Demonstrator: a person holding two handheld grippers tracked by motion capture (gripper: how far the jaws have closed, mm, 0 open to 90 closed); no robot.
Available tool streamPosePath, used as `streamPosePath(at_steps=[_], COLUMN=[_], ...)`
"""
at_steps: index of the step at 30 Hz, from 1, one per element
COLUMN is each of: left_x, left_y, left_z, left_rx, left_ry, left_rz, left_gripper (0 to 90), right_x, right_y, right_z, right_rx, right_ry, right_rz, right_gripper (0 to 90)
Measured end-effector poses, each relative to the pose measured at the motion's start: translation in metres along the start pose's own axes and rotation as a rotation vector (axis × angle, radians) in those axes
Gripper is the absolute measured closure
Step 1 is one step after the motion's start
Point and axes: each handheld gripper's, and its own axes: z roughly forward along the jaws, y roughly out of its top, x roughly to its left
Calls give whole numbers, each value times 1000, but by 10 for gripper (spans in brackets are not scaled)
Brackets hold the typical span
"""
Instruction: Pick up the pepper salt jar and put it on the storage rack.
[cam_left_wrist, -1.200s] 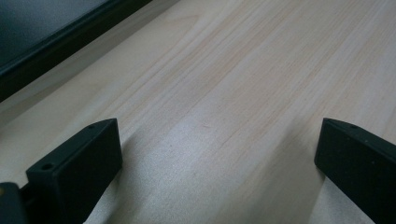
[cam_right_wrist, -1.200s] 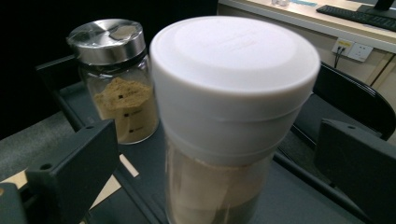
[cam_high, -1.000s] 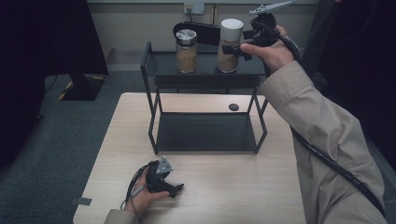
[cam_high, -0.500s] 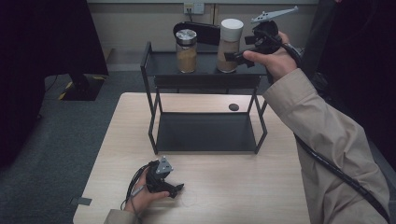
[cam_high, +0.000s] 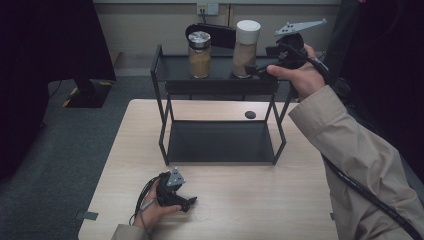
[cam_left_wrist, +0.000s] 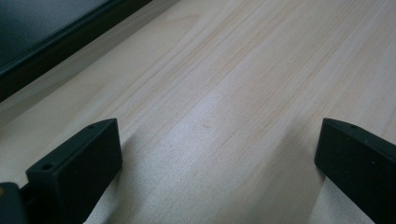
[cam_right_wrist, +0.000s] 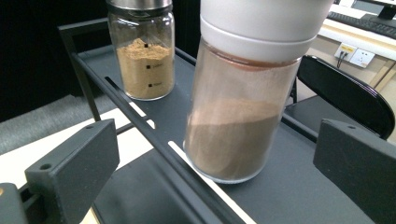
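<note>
Right gripper (cam_high: 256, 70): drawn back to the right off the white-lidded jar (cam_high: 246, 48), its fingers now spread with a gap on either side of the glass.
White-lidded jar: let go, standing alone on the rack's top shelf (cam_high: 220, 75).

Rack's lower shelf (cam_high: 220, 142) lies open — two jars (cam_high: 199, 55) crowd the top.

High view's pretty dim for me, dark corners both sides, table (cam_high: 280, 200) lit evenly, soft shadows. Left gripper view: pale glare patch on the wood, jaws close up and a bit soft. Right gripper view is brighter, jar (cam_right_wrist: 243, 116) sharp, bg chair (cam_right_wrist: 345, 93) slightly blurry.
</note>
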Motion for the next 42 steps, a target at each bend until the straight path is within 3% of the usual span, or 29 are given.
streamPosePath(at_steps=[19, 42], left_x=[0, 0], left_y=[0, 0], left_z=[0, 0], left_rx=[1, 3], left_ry=[0, 0], left_rz=[1, 3], left_gripper=[0, 0], right_x=[9, 15], right_y=[-50, -123], right_z=[-18, -11], right_rx=[-19, 1], right_ry=[67, 106], right_rz=[-13, 12], right_gripper=[0, 0])
